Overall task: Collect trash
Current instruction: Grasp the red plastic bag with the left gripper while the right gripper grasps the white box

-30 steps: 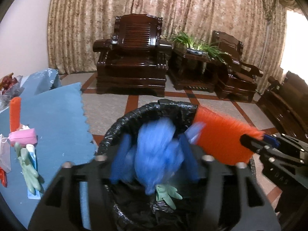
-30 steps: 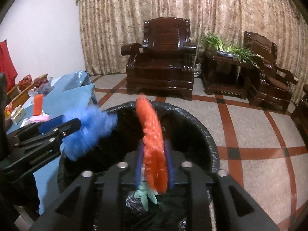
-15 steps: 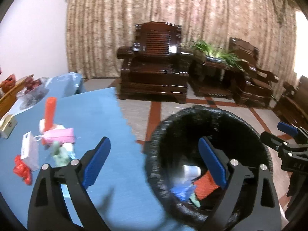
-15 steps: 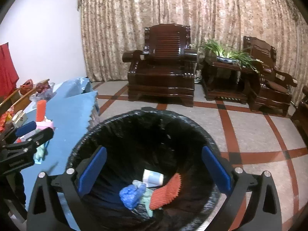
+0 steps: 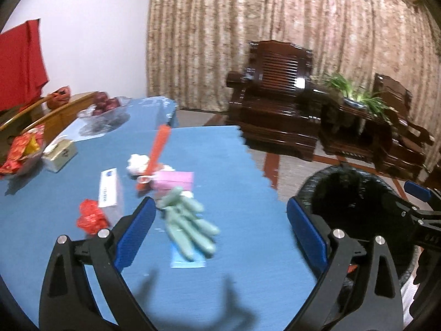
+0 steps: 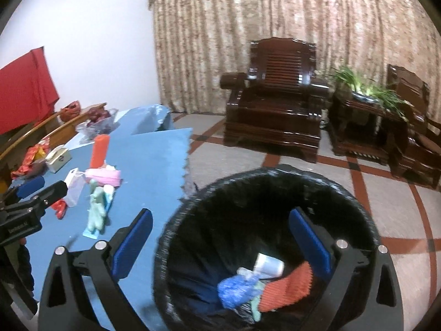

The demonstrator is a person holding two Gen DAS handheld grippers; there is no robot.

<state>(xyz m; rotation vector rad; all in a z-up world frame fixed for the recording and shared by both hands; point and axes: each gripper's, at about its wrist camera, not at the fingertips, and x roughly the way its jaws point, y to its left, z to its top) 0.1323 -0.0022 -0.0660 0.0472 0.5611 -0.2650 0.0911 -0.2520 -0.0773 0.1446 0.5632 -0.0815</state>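
A black-lined trash bin stands on the floor beside a blue table. Inside it lie an orange fuzzy piece, a blue fuzzy piece and a white cup. My right gripper is open and empty over the bin. My left gripper is open and empty above the table, over a pale green glove. Near it lie a pink pack, an orange stick, a red wrapper and a white packet. The bin also shows in the left wrist view.
A tissue box, red snack bags and a fruit bag sit at the table's far left. Dark wooden armchairs and a plant stand line the curtain wall. Tiled floor lies to the right.
Both grippers opened and dropped the blue and orange fuzzy pieces into the bin. My left gripper then swung left from the bin to over the table; the right stayed over the bin.
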